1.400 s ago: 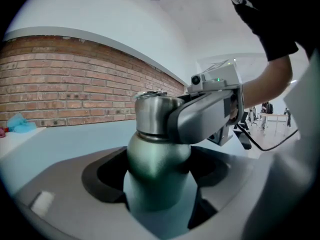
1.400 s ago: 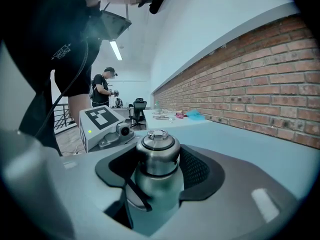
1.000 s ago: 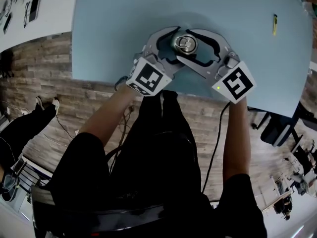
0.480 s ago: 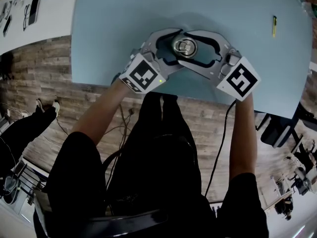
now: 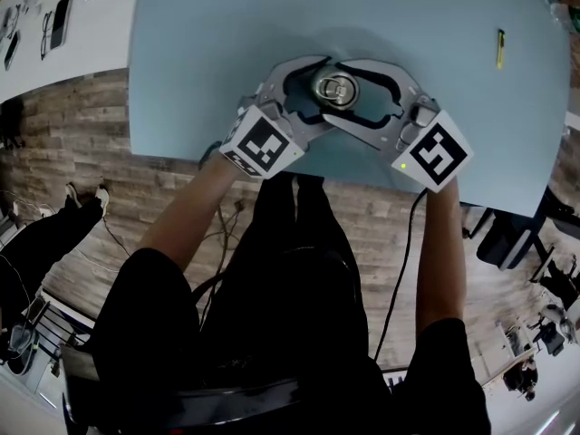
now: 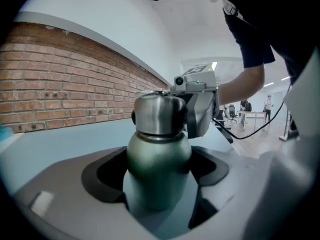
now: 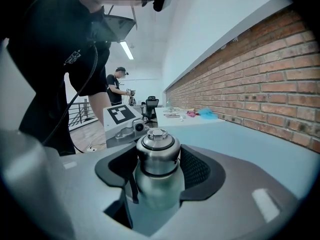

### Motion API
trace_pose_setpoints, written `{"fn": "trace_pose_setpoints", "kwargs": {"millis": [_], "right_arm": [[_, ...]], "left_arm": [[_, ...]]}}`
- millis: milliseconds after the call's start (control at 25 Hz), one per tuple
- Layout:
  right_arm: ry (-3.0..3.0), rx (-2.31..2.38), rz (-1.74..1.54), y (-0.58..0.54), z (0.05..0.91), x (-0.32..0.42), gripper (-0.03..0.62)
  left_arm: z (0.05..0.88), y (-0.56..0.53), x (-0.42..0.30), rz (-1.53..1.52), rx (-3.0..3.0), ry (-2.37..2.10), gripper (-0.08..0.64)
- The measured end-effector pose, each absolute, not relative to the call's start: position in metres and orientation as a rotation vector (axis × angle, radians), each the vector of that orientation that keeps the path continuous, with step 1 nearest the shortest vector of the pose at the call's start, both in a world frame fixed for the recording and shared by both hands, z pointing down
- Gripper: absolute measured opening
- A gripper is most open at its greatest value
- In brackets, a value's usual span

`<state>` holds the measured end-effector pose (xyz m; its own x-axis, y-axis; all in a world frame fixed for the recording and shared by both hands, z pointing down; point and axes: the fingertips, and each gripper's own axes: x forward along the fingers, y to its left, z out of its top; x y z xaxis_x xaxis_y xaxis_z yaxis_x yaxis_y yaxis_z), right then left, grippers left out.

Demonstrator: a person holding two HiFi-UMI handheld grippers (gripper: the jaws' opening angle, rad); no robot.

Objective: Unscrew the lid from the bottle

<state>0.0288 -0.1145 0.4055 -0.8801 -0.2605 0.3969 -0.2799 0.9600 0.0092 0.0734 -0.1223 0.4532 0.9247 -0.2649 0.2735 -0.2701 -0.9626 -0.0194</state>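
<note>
Steel bottle [image 6: 157, 156] upright on blue counter [image 5: 227, 25]; left tool [image 6: 157, 176] clamped round its body, right tool [image 7: 157, 173] clamped on its lid [image 7: 158, 148].

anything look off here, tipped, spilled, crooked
Nothing stands out. The bottle stands upright on the table with its lid seated straight, and no spill or dent shows. The left gripper clamps its body, the right gripper the lid.

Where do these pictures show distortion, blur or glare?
Head view: fisheye bends the table edges; lighting even. Left gripper view: dark round vignette, the near bottle slightly soft. Right gripper view: the lid sharp, with mild highlights.
</note>
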Motion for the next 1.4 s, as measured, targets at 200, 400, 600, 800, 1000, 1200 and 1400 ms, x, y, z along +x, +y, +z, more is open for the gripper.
{"fn": "trace_pose_setpoints", "kwargs": {"millis": [200, 400, 600, 800, 1000, 1200, 1400], "right_arm": [[-2.820, 0.581, 0.125, -0.122, 0.386, 0.027, 0.307], [-2.810, 0.757, 0.120, -0.124, 0.379, 0.032, 0.307], [-2.759, 0.929, 0.159, -0.125, 0.383, 0.034, 0.308], [-2.739, 0.969, 0.159, -0.123, 0.383, 0.032, 0.304], [-2.646, 0.988, 0.107, -0.123, 0.389, 0.030, 0.304], [-2.614, 1.045, 0.113, -0.125, 0.392, 0.028, 0.298], [-2.584, 1.022, 0.103, -0.124, 0.397, 0.029, 0.267]], "left_arm": [[0.450, -0.123, 0.072, 0.416, 3.042, -0.536, 0.403], [0.450, -0.123, 0.070, 0.406, 2.998, -0.691, 0.430], [0.449, -0.121, 0.070, 0.423, 2.938, -0.854, 0.434], [0.447, -0.125, 0.067, 0.411, 2.904, -0.983, 0.431], [0.444, -0.128, 0.066, 0.382, 2.875, -1.069, 0.430], [0.447, -0.130, 0.067, 0.392, 2.846, -1.132, 0.426], [0.448, -0.132, 0.066, 0.398, 2.838, -1.165, 0.381]]}}
